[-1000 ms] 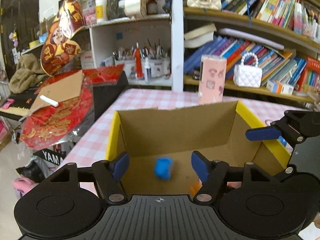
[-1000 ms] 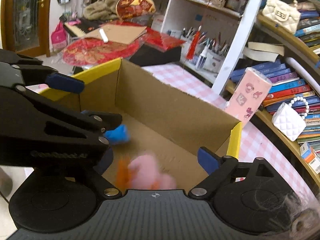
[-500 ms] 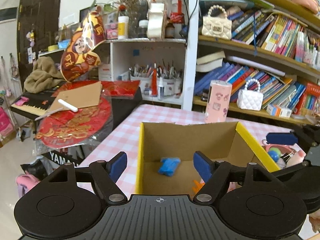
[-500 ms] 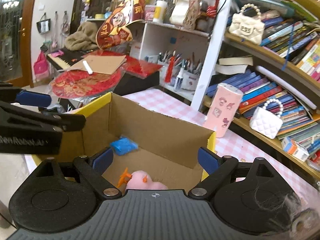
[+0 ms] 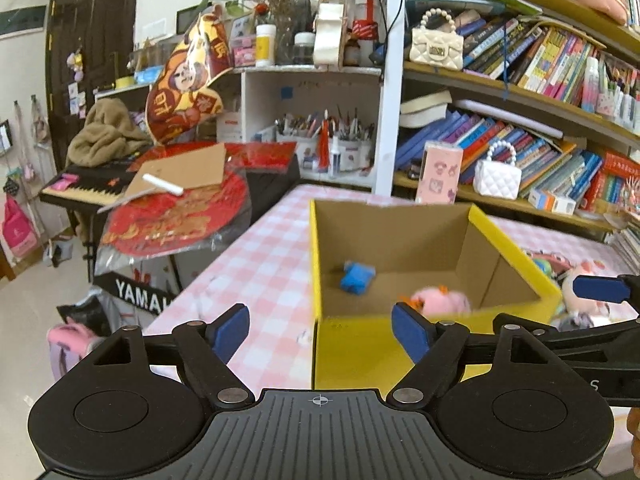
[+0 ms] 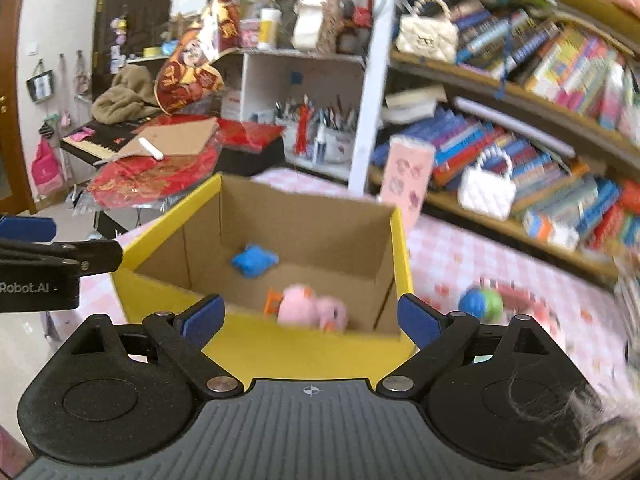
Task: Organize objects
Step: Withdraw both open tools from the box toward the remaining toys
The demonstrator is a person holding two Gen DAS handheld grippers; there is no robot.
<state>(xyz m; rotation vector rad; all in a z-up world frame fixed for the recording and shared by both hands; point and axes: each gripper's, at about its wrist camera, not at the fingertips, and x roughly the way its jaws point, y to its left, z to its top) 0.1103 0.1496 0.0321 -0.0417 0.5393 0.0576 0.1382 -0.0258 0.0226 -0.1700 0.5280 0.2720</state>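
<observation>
An open cardboard box (image 5: 352, 356) with yellow outer walls stands on the pink checked table (image 5: 260, 264). Inside it lie a blue toy (image 5: 357, 276) and a pink plush with an orange part (image 5: 442, 300); the right wrist view shows the same box (image 6: 304, 354), blue toy (image 6: 254, 260) and pink plush (image 6: 312, 308). My left gripper (image 5: 320, 330) hovers short of the box's near wall, its jaws opening, nothing between them. My right gripper (image 6: 310, 318) is open and empty, also short of the near wall.
More toys lie on the table right of the box, among them a blue-green ball (image 6: 480, 302) and a plush (image 5: 584, 280). A pink patterned box (image 5: 438, 172) stands behind. Bookshelves (image 5: 520, 128) line the back. A keyboard piled with red decorations (image 5: 172, 216) is left of the table.
Both grippers have drawn back from inside the box to before its near wall. The blue toy and the pink plush now lie on the box floor. The left jaws have widened.
</observation>
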